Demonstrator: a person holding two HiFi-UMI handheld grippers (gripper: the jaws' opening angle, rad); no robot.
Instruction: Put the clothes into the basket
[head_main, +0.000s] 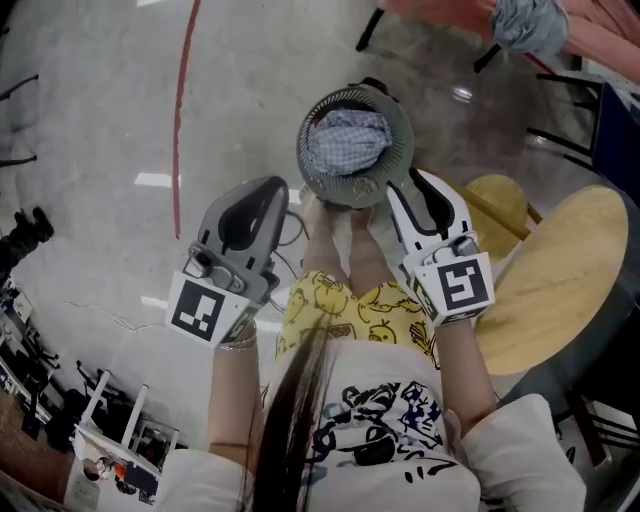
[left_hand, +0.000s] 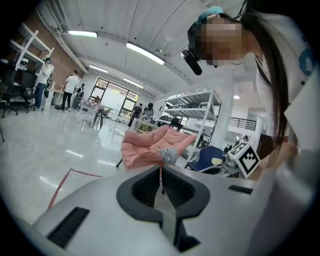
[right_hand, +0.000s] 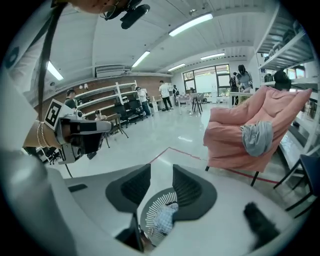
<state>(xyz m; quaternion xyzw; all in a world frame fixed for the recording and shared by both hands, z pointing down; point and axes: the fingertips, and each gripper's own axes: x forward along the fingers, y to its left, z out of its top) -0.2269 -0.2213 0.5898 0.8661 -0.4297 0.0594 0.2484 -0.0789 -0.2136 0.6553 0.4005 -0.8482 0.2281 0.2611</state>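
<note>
On the floor below the tongs: the basket (head_main: 404, 150) stands upright with a checked cloth (head_main: 347, 140) bundled inside, riding high in the bowl.
Left tongs (head_main: 268, 190): pressed together with nothing between them, held up beside the basket and pointing out across the room.
Right tongs (head_main: 410, 185): jaws standing apart and empty. Through the gap I see only the basket and its cloth below.
Grey garment (right_hand: 256, 138): draped on the pink chair (right_hand: 230, 135), well apart from the basket. I judge it the next piece to fetch.
Risk at the basket: it looks light and slatted, and it sits just ahead of the person's feet. I think a careless step toward the chair could tip it and spill the cloth.
Risk at the cloth: it is heaped near the rim, so another piece let go from high up may slide off over the edge.
Risk at the grasp: if I reach with the left tongs closed, they only shove the fabric. A shallow pinch could slip while carrying and trail on the floor.
Risk at the chair: a deep bite may catch the pink cover along with the garment.
Risk at the round wooden counter (head_main: 560, 270): it is near the right arm, and a wide swing could clip it.
</note>
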